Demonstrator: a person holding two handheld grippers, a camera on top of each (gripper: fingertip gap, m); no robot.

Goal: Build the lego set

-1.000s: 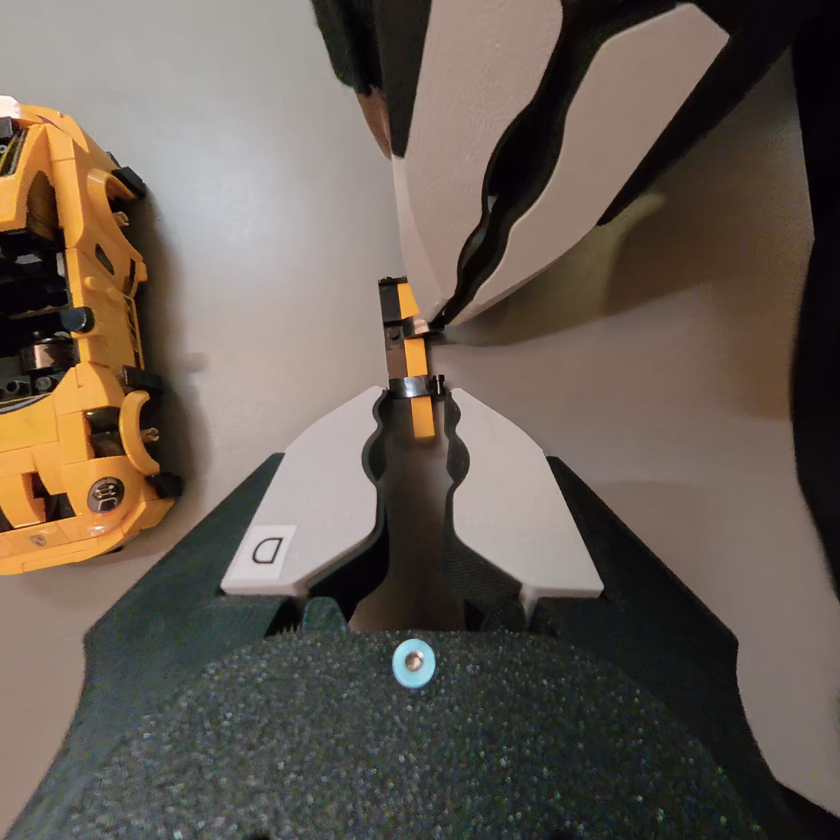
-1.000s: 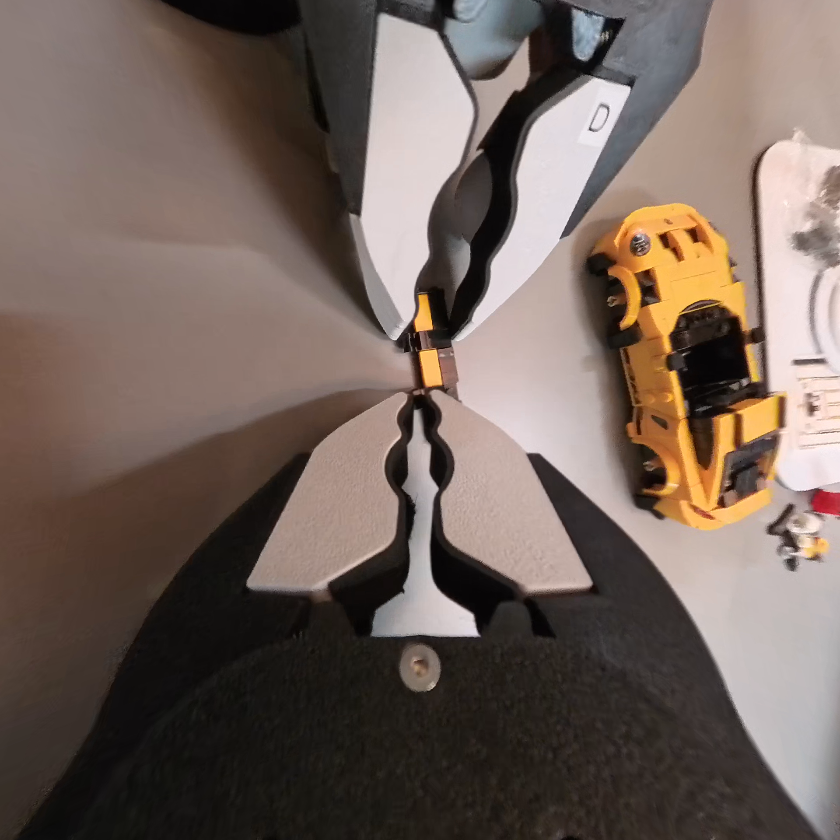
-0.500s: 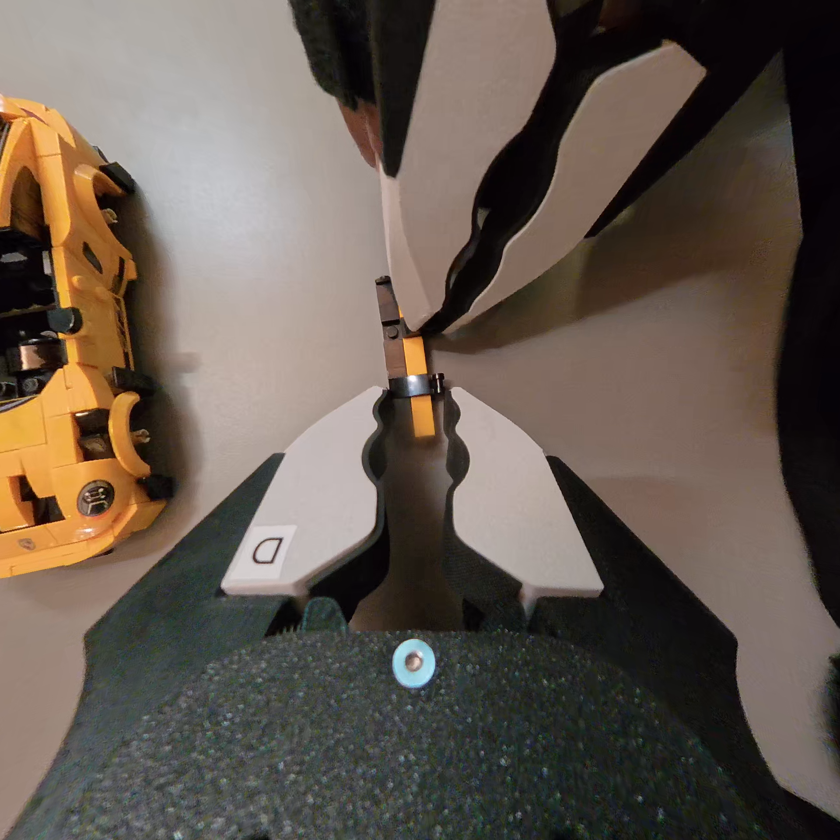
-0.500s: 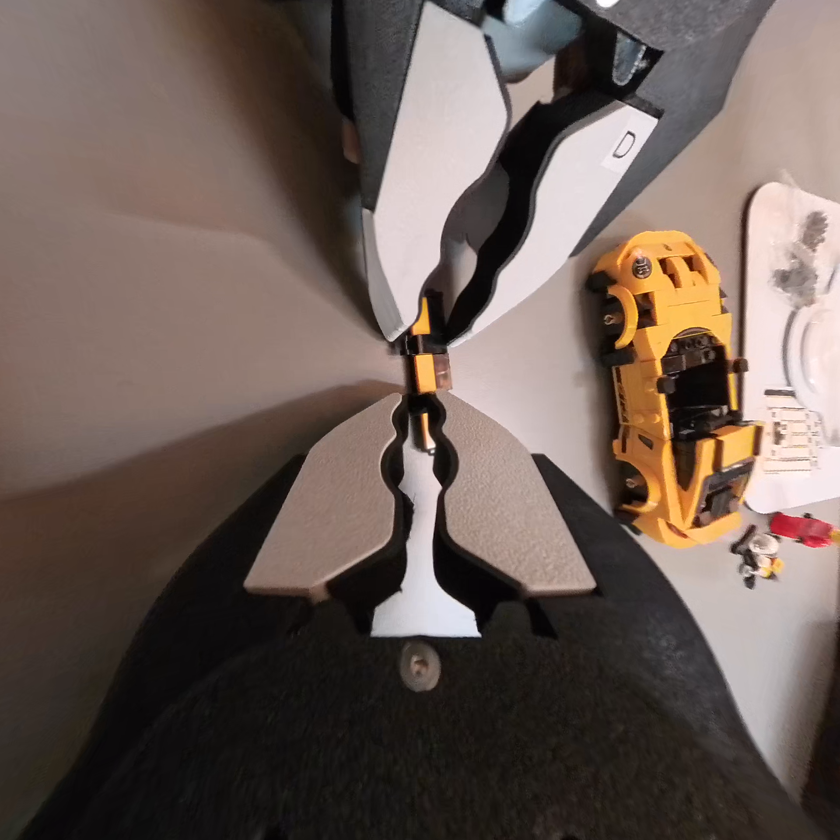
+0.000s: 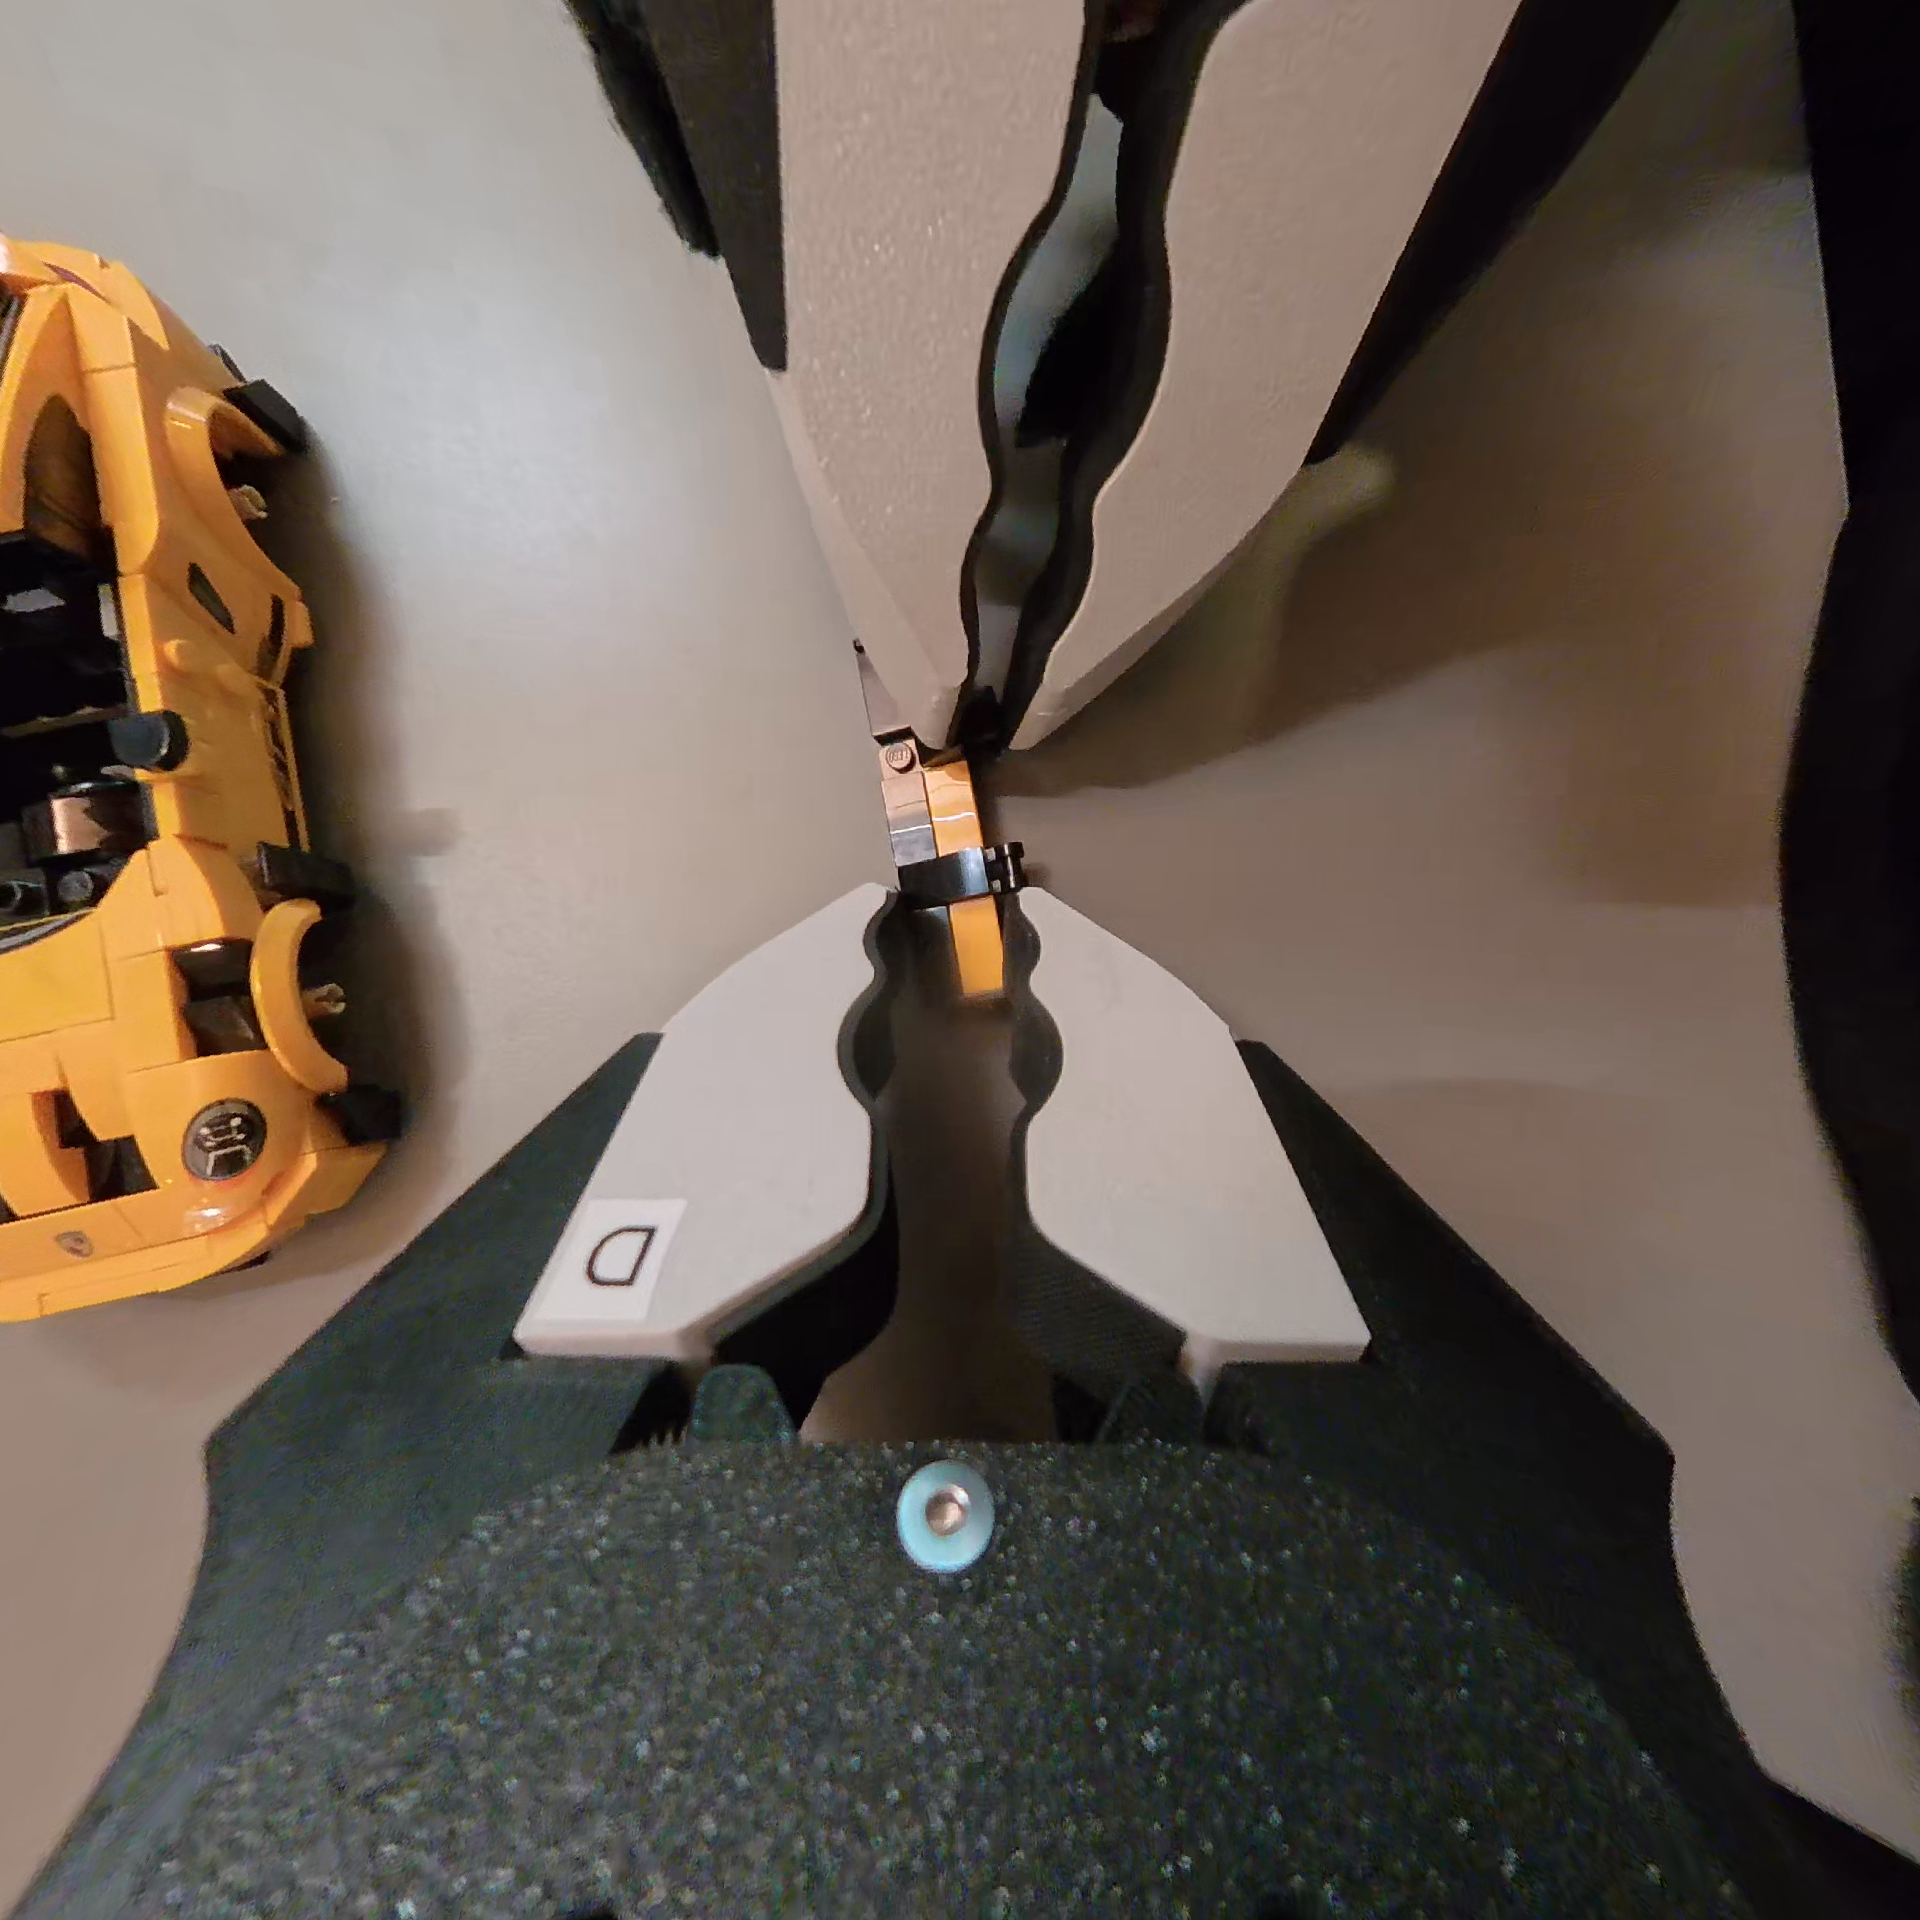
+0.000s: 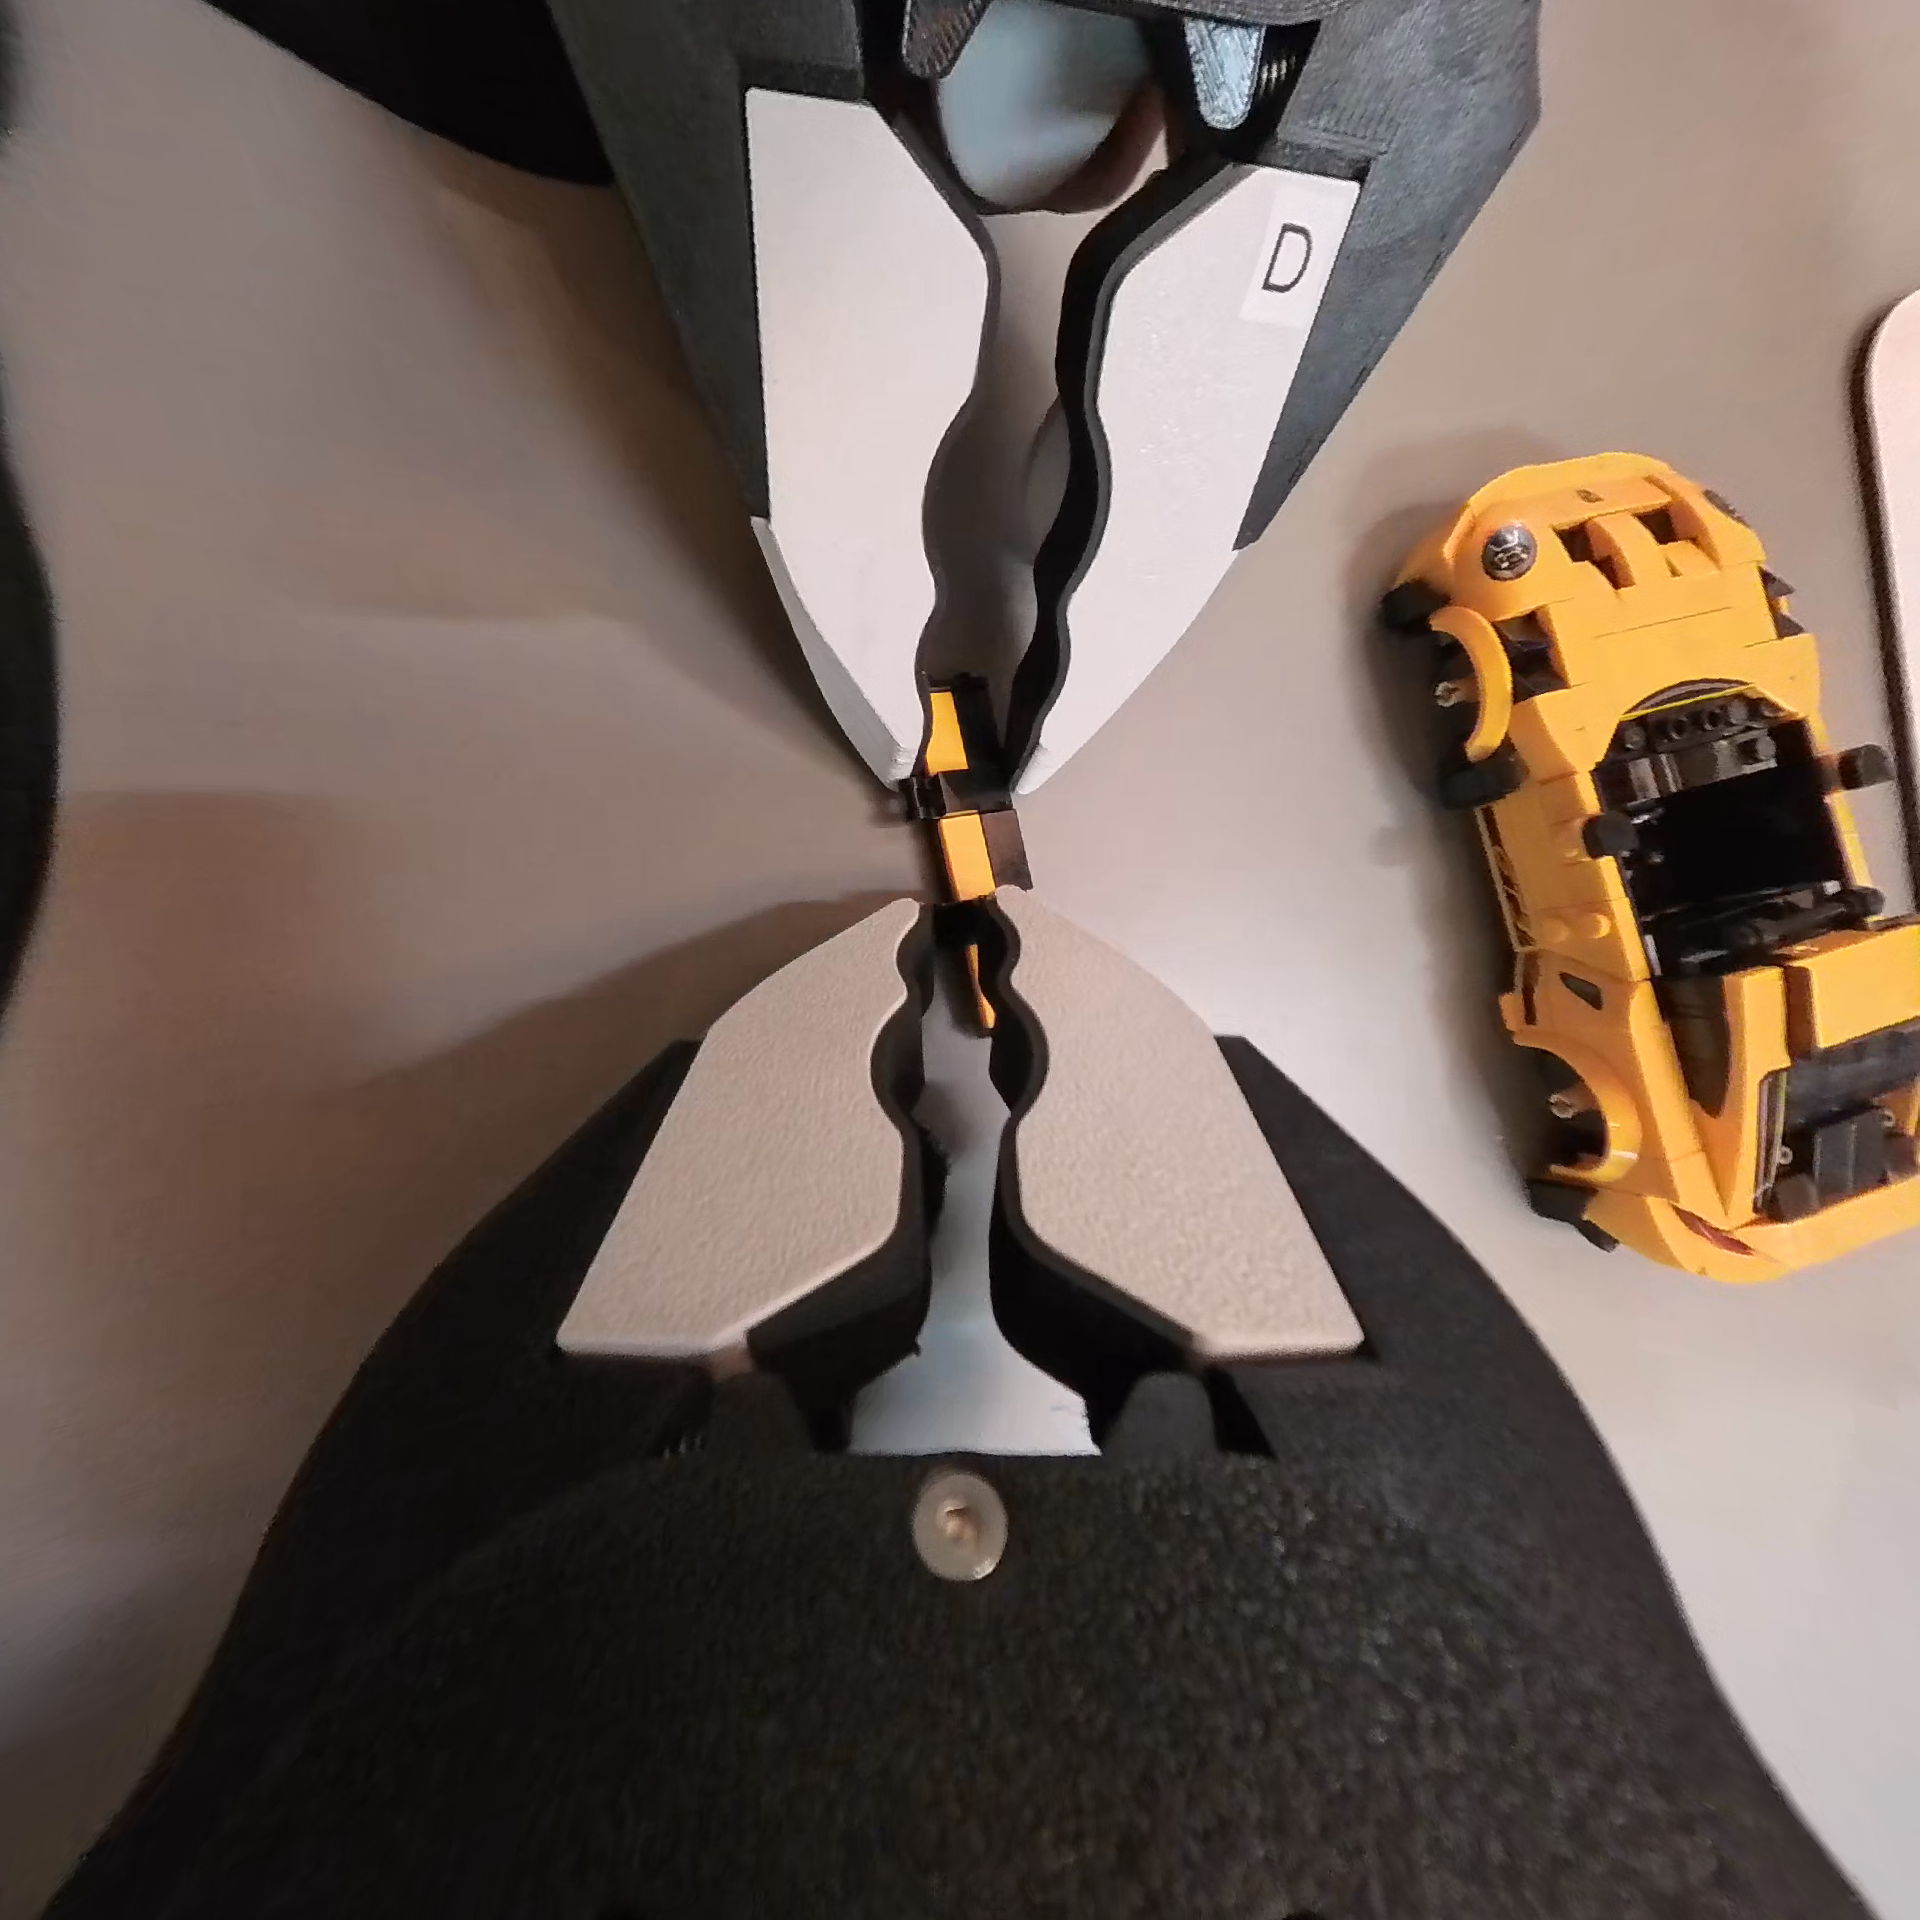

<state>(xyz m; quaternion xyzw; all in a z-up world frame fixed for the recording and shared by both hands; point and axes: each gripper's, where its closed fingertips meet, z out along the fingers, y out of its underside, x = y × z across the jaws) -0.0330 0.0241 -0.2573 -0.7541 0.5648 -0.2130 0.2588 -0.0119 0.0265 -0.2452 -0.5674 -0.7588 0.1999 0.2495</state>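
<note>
Since half a second before, the right gripper had swung from a slant to nearly head-on with the left, and the car had slid closer in both views.

In the left wrist view, the left gripper (image 5: 951, 914) was closed on the near end of a small yellow-and-black piece (image 5: 940, 821), just behind its black clip. The right gripper (image 5: 982, 717) pinched the far end from above in frame. The car (image 5: 145, 790) lay on the table (image 5: 582, 416) well to the left, roof open.

In the right wrist view, the right gripper (image 6: 961, 914) was shut on a thin yellow part of the piece (image 6: 971, 852), and the left gripper (image 6: 961, 769) met it tip to tip. The car (image 6: 1652, 873) lay to the right.

The step looked like pressing two small parts together. It would go best with both grippers in line, pushed straight with no twist, and a firm hold so nothing pops sideways.

Only the left view showed the stud on the black side; only the right view showed a white tray (image 6: 1891, 520) edge beyond the car.
</note>
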